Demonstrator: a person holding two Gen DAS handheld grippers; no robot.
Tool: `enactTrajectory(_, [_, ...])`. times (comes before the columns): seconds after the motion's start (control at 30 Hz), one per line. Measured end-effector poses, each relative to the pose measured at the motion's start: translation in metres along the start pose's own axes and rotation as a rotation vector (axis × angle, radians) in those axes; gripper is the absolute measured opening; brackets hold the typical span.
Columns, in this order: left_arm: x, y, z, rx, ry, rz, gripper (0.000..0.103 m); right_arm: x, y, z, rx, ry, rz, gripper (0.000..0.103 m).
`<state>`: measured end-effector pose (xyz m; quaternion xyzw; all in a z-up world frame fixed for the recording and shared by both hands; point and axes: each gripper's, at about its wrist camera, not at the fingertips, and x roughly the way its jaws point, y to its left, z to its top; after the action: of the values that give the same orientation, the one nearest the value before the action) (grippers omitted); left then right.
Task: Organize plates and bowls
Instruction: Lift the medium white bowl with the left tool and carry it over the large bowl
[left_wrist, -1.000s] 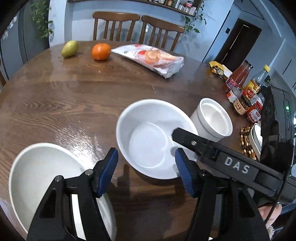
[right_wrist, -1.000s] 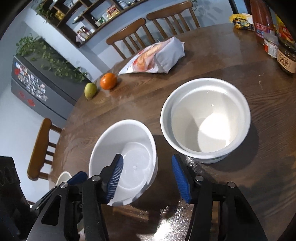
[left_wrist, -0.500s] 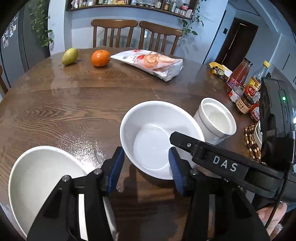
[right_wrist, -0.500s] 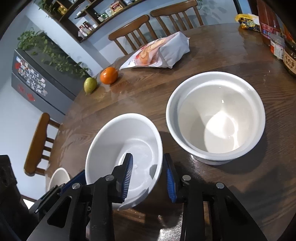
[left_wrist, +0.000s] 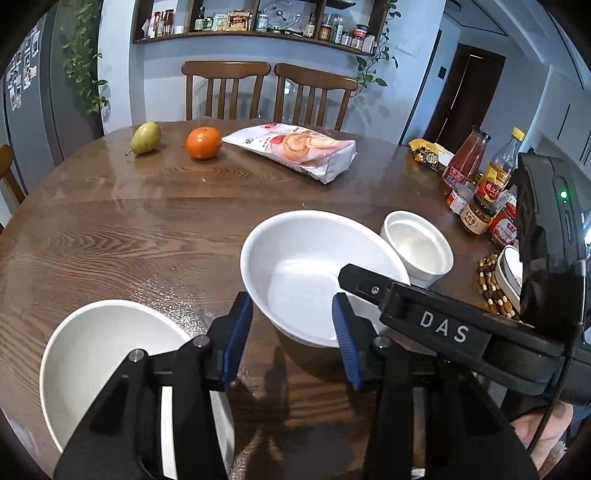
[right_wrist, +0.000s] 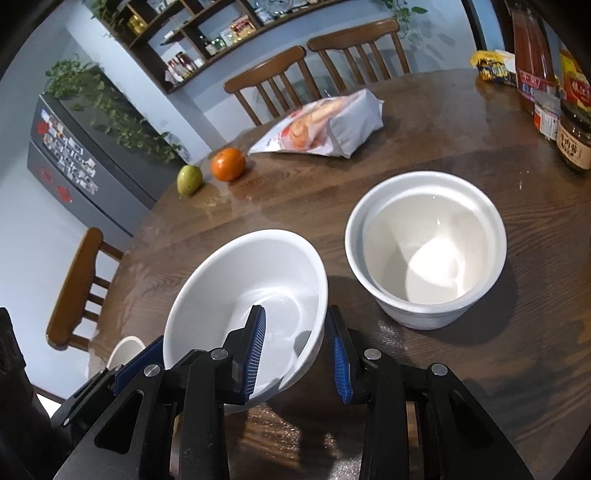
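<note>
My right gripper is shut on the rim of a wide white bowl, one finger inside and one outside, and holds it tilted above the wooden table. The same bowl shows in the left wrist view, with the right gripper's black body over its right rim. My left gripper is open and empty just in front of that bowl. A second white bowl lies at the lower left under the left gripper. A deep white pot-like bowl stands to the right, also visible in the left wrist view.
A pear, an orange and a snack bag lie at the far side. Sauce bottles and jars crowd the right edge, with a beaded mat. Two chairs stand behind the table.
My right gripper has closed on the wide bowl's rim and lifted it, tilted. The left gripper has narrowed a little and pulled back and up.
</note>
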<state>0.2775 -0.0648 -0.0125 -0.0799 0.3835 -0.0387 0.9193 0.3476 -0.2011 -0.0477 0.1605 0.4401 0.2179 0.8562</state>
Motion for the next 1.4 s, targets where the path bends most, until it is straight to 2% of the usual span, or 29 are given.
enactTrajectory(0.1, [-0.004,0.003,0.000,-0.008,0.001,-0.010,0.041,-0.003,0.005,-0.001,-0.005,-0.002,0.026,0.037])
enactTrajectory(0.93, [-0.016,0.004,-0.003,-0.021,-0.002,-0.019,0.041,-0.015,0.020,-0.005,-0.048,-0.041,0.019,0.037])
enactTrajectory(1.4, [-0.013,0.009,-0.004,-0.040,0.034,-0.024,0.041,-0.016,0.025,-0.005,-0.050,-0.044,0.005,0.037])
